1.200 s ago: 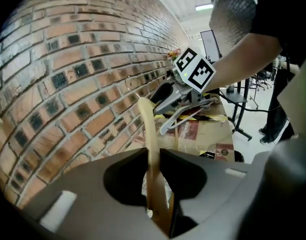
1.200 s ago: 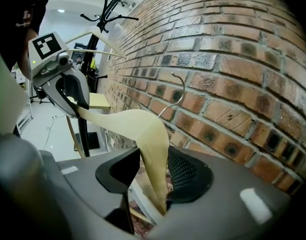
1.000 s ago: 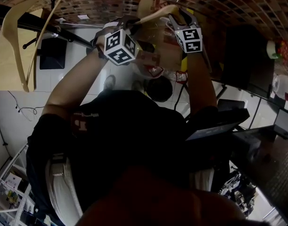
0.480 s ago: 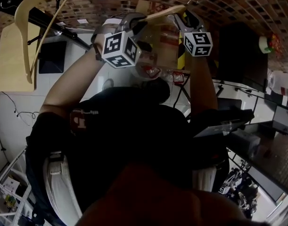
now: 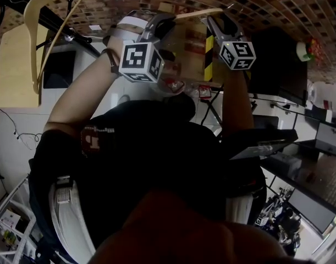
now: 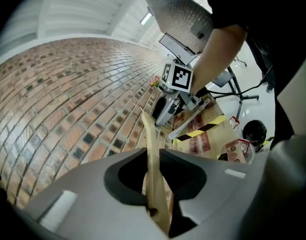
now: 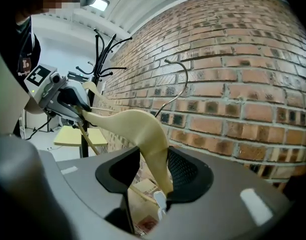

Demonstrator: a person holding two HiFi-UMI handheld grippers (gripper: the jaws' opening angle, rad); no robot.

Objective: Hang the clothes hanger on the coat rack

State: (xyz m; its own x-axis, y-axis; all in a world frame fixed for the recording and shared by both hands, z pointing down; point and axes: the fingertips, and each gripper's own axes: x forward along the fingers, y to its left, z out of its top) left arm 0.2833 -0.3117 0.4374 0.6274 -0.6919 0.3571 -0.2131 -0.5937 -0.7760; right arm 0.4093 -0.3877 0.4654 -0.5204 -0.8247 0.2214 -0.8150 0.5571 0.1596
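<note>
— Hanger [image 5: 198, 14]: where does it sit?
— Top centre of the head view. It is a pale wooden bar held in the air between the two tools, in front of the brick wall [image 7: 233, 74]. Its wire hook [image 7: 179, 76] rises above the middle.
— What has the left tool [image 6: 154, 159] got?
— One end of the hanger. Its jaws stand only a narrow way apart and press on the wood from both sides.
— And the right tool [image 7: 150, 164]?
— The other end, clamped between its pads. The wood curves up out of the jaws toward the left of the right gripper view.
— The coat rack [image 7: 96, 49]?
— Black, with curved arms, in the upper left of the right gripper view, apart from the hanger. In the upper left of the head view a second hanger [image 5: 31, 43] of the same pale wood shows.
</note>
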